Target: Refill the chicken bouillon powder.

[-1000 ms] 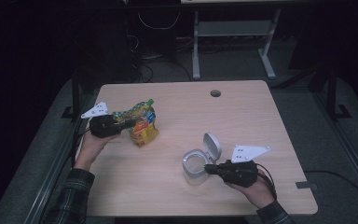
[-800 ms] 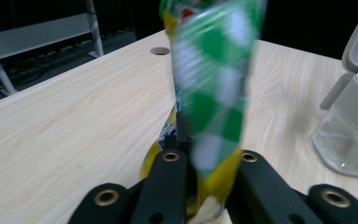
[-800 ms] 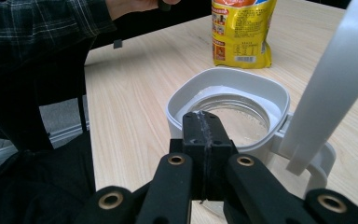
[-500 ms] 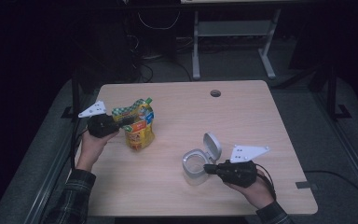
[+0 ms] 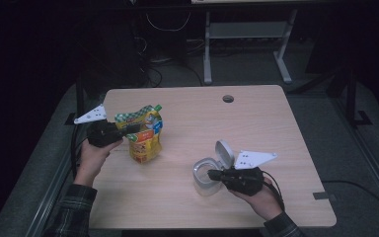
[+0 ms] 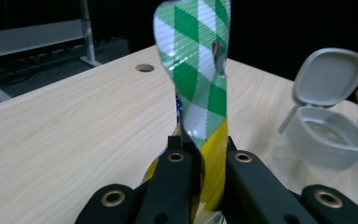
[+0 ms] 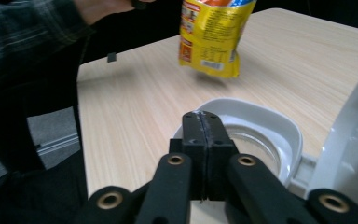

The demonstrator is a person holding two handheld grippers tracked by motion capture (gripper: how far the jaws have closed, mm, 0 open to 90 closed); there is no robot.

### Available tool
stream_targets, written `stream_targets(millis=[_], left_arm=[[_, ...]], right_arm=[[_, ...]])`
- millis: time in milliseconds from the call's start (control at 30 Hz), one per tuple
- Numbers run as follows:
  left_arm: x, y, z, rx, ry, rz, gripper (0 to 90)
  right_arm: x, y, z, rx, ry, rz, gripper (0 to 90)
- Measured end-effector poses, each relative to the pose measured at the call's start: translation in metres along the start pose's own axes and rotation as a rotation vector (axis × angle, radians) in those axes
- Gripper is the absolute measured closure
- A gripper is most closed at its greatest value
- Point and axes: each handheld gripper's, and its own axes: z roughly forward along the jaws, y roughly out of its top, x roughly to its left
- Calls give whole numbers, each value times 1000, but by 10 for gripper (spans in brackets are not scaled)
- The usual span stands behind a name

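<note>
Left gripper (image 5: 128, 130) is clamped on the top edge of the yellow snack pouch (image 5: 145, 140), lifted clear of the table (image 5: 256, 118) at centre-left. Right gripper (image 5: 212, 174), jaws together, is at the rim of the open-lidded container (image 5: 208, 170), lower centre. Pickup done; carrying the pouch over and emptying it likely remain.

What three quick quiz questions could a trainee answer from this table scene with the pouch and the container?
1. True or false: the left gripper has its jaws closed on the top of the yellow pouch.
2. Is the lid of the clear container A) shut, B) flipped open, or C) lying apart on the table?
3. Where is the right gripper?

Key:
1. True.
2. B.
3. At the container's rim, jaws shut; whether they pinch the rim is unclear.
</note>
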Motion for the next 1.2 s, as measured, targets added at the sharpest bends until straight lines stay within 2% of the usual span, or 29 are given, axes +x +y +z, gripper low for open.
stream_targets(millis=[133,267,433,533,667,733,1033,1200], left_arm=[[-14,7,-4,-8,-18,4,900],[-30,17,-6,-1,-58,35,900],[-45,27,-8,-15,-114,57,900],[-54,31,-10,-18,-136,70,900],[-65,35,-10,-14,-161,80,900],[-70,36,-10,-11,-169,79,900],[-87,42,-6,-13,-227,102,900],[-93,46,-4,-11,-241,115,900]], right_arm=[[2,6,9,0,-21,-1,900],[4,12,17,-2,-41,-5,900],[10,19,28,-6,-85,-16,900],[13,23,35,-2,-96,-27,900],[17,28,45,0,-114,-18,900],[18,30,50,-1,-133,-9,900],[20,40,68,-10,-156,-7,900],[21,42,76,-14,-167,-2,900]])
